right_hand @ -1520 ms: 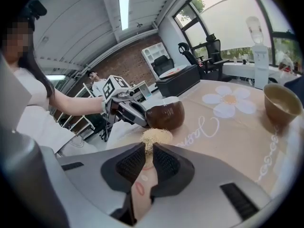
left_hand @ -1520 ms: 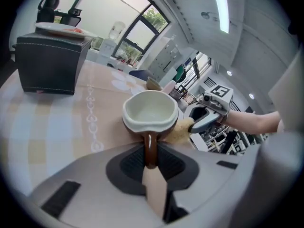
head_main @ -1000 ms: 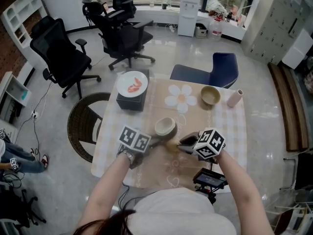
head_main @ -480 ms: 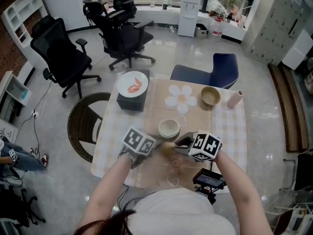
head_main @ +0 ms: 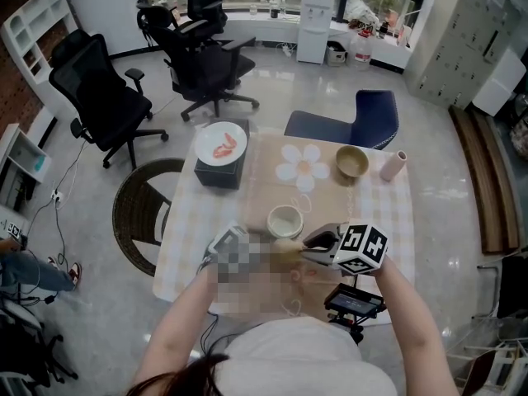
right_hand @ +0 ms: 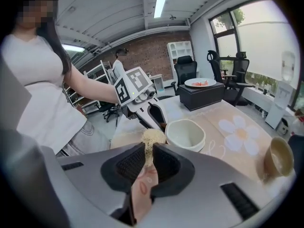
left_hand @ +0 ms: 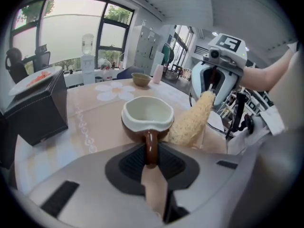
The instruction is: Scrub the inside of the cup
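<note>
Head view shows cup [head_main: 285, 220] well inside table [head_main: 388, 221] edges.

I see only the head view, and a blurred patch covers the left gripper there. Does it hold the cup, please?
Observer: Yes. In the left gripper view, the left gripper is shut on the brown handle of the cup.
Operator: Thank you. The marker cube hides the right jaws from me. What is between them?
Observer: In the right gripper view, the right gripper is shut on a pale loofah scrubber.
</note>
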`<action>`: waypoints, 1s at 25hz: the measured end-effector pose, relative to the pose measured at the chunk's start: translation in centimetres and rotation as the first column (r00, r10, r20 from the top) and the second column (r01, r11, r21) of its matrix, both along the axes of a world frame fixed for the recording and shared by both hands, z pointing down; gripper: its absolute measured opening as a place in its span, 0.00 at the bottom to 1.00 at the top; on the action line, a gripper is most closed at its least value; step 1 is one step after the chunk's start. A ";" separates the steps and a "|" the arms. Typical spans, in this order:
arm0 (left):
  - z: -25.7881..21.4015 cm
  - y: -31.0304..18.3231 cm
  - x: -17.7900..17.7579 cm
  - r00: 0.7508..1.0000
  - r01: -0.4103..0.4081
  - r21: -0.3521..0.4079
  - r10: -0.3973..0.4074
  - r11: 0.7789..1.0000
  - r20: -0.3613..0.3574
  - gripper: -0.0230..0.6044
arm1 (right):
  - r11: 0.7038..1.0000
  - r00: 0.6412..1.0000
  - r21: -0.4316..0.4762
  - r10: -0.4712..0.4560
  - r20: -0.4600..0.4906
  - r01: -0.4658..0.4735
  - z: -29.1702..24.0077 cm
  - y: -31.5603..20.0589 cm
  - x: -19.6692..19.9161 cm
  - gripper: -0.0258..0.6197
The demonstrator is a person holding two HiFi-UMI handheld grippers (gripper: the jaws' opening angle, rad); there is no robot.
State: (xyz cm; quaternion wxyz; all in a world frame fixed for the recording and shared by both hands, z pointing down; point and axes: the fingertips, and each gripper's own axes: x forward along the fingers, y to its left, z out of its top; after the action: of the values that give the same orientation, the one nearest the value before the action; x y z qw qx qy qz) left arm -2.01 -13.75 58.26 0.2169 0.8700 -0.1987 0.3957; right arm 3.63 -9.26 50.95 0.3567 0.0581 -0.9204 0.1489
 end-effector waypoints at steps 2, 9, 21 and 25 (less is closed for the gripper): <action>0.1 0.1 0.1 1.000 -0.002 0.012 0.002 1.000 0.006 0.12 | 1.000 0.999 0.011 0.021 0.024 -0.021 -0.6 -0.1 0.3 0.13; 0.8 0.5 0.1 0.999 -0.006 0.038 0.004 0.999 0.035 0.12 | 0.994 0.985 0.025 0.106 0.134 -0.111 -2.4 -0.6 0.5 0.13; 0.1 0.3 -0.1 0.999 0.048 0.083 -0.048 0.995 0.000 0.19 | 0.986 0.974 0.056 0.143 0.177 -0.155 -3.3 -0.4 0.6 0.13; -1.0 -0.1 -0.5 0.997 0.075 0.101 -0.071 0.992 -0.038 0.24 | 0.981 0.966 0.066 0.164 0.198 -0.180 -3.7 -0.6 0.5 0.13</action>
State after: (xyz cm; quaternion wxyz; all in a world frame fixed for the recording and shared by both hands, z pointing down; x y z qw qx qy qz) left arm -2.46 -13.90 57.22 0.1895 0.8789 -0.2467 0.3617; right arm 4.09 -9.86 47.21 0.2492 0.1379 -0.9474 0.1458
